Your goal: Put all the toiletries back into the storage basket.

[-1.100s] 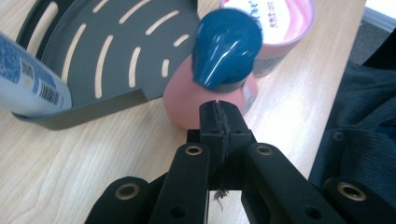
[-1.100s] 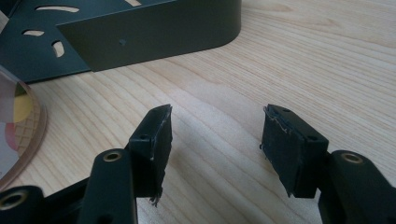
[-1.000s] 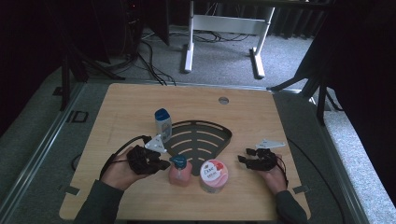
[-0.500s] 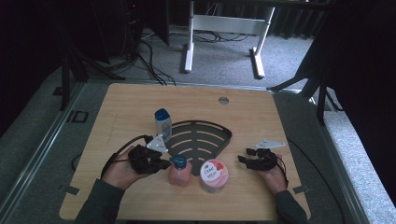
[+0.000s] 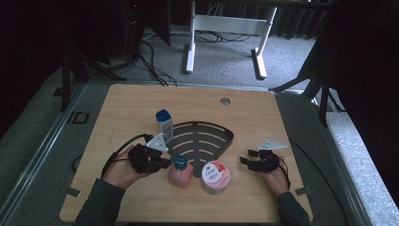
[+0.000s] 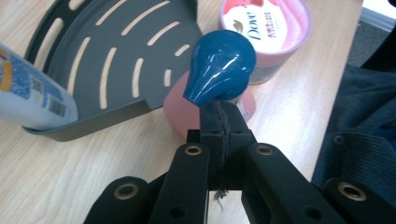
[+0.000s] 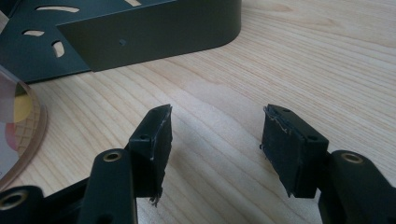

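Resting low on the wooden surface (image 5: 131,108), your left claw (image 5: 165,163) sits right against the pink pump bottle (image 5: 180,175), its two jaws pressed tight together with no gap between them. In the left gripper view those jaws meet just under the bottle's blue pump head (image 6: 219,70), at the neck; whether they actually pinch the neck or only sit closed against it cannot be made out from here. The pink pump bottle (image 6: 180,114) stands upright near the front edge of the surface, just in front of the dark slotted corner tray (image 5: 200,141), and the tray's wall passes close beside it in the left gripper view.

Just to the right of the bottle stands the pink Dove tub (image 5: 215,176), lid up, near the bottle but apart from it. A white bottle with a blue cap (image 5: 164,125) stands at the tray's left edge; in the left gripper view it (image 6: 32,100) appears tilted against the tray (image 6: 107,60).

Your right claw (image 5: 244,157) lies well apart on the right side of the surface, with your hand (image 5: 275,176) behind it. Its jaws stand wide apart with bare wood between them, holding nothing. In the right gripper view the tray's curved wall (image 7: 154,32) lies ahead of the jaws, and an edge of the tub (image 7: 18,130) shows at the left.
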